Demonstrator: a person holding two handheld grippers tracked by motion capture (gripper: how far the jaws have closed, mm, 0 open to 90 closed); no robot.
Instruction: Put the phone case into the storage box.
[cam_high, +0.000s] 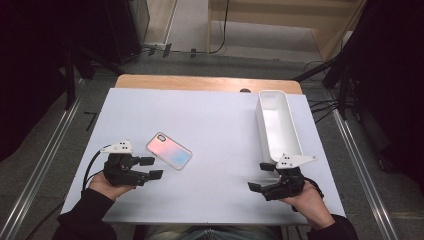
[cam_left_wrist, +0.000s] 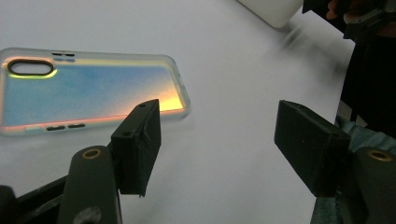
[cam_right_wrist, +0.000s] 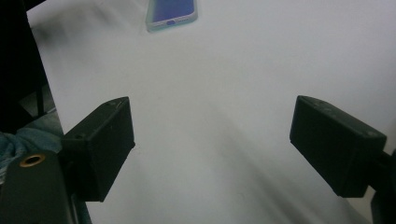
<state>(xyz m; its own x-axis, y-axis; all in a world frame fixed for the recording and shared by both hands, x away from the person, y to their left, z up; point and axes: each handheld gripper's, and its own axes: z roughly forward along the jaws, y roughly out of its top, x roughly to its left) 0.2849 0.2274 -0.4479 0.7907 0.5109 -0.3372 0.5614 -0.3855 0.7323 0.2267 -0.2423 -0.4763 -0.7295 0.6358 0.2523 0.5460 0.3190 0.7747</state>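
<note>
Phone case flat on table, just ahead of left gripper; jaws apart, empty.

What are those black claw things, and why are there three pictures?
A person holds a tool in each hand: the left hand-held gripper and the right hand-held gripper. Each has two black jaws that can pinch things. One picture is taken from above the table. The other two come from small cameras riding on each gripper, looking along its jaws. On the white table lie a shiny phone case and a long white bin. Both grippers are open and hold nothing.
</note>
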